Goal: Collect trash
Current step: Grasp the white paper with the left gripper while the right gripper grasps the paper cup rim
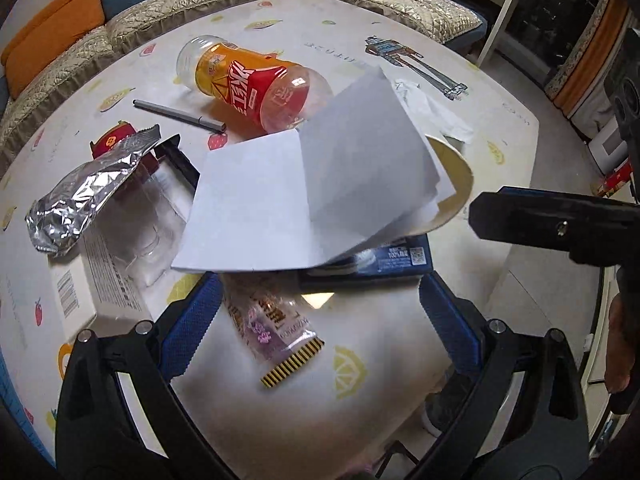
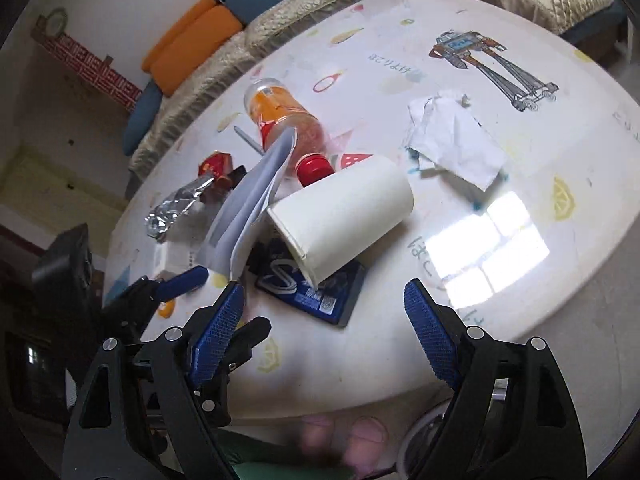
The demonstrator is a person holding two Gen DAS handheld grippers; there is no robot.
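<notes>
Both grippers hang over a white desk [image 1: 360, 20] printed with fruit and a robot, littered with trash. The left gripper [image 1: 320, 320] stands open with its 2 blue pads wide apart, nothing pressed between them; a clear snack wrapper [image 1: 276, 332] with a yellow-and-black striped end lies on the desk in the gap. Just above it in the left wrist view, folded white paper [image 1: 312, 184] leans over a dark blue packet [image 1: 380, 260] and the mouth of a paper cup [image 1: 452, 184]. An orange drink bottle [image 1: 248, 80] lies on its side near the top, a grey pen [image 1: 180, 114] beside it, a crumpled foil bag [image 1: 80, 200] at the left.

The right gripper [image 2: 324, 332] is open too (its jaws empty). In its view the tipped cup [image 2: 344, 216] rests on the blue packet [image 2: 320, 296] at centre, and a crumpled tissue [image 2: 452, 136] lies apart at upper right.
</notes>
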